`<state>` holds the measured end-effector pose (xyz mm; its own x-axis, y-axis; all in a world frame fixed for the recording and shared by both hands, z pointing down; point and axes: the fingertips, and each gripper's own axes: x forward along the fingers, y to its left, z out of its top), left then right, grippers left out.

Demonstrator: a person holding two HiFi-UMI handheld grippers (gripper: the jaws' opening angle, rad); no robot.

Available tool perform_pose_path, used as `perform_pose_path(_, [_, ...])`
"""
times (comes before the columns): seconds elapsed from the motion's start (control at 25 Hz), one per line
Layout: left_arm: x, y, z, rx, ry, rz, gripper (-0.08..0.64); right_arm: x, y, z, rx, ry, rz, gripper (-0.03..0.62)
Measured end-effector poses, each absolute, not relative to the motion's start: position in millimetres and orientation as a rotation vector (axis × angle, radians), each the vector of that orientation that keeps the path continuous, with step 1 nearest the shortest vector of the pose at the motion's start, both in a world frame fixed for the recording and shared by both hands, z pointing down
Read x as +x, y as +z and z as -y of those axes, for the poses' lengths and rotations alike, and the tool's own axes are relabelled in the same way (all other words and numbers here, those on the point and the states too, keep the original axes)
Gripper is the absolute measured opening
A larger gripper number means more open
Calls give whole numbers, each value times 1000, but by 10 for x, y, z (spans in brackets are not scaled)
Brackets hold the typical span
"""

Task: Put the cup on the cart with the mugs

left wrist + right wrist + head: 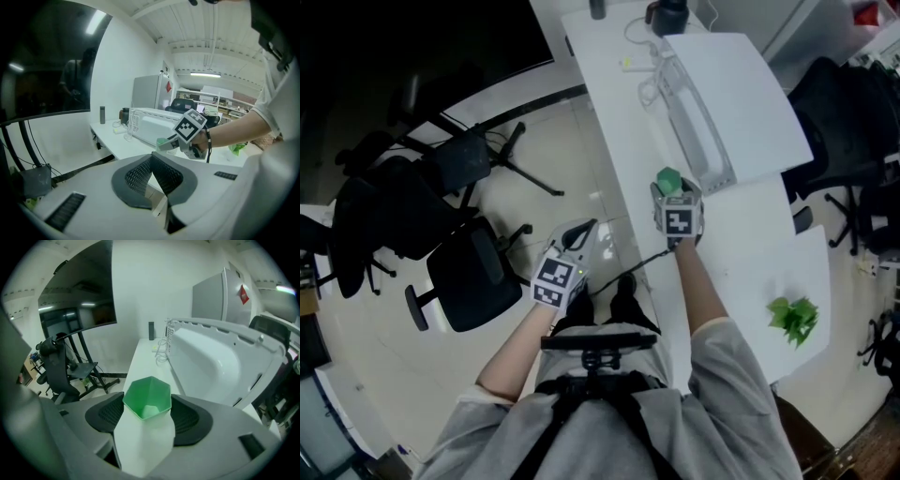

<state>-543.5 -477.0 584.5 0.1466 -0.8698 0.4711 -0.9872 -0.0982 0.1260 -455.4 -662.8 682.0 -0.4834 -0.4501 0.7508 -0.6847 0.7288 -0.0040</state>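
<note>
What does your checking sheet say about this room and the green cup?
Surface: long white table.
Job's things: cup, green inside, held over the table; cart and mugs: nothing seen.
Clutter: big white appliance, dark bottle, green leafy thing.
Grippers: right gripper jaws shut on the cup; left gripper jaws together, empty.
Cables: white cord beside the appliance.
Surroundings: black office chairs, dark screen.
</note>
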Motion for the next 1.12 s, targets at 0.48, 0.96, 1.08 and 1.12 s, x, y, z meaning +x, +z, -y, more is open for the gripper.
perform_pose_path(0.48, [-5405,5714,4714,2031,383,1816,5,-4431,5925,6098,752,333,2313,324])
perform_pose_path(0.96, [-5352,5605,4722,2045,384,1846,5,-4089,5688,5883,781,356,2368,324])
perform_pose_path(1.08, [-5253,5552,4782,2087,388,1824,5,-3940,5628,5858,825,365,2373,324])
perform_pose_path(1.12, [-5214,5525,4806,2108,388,1814,5,-3892,5606,5845,843,365,2373,324])
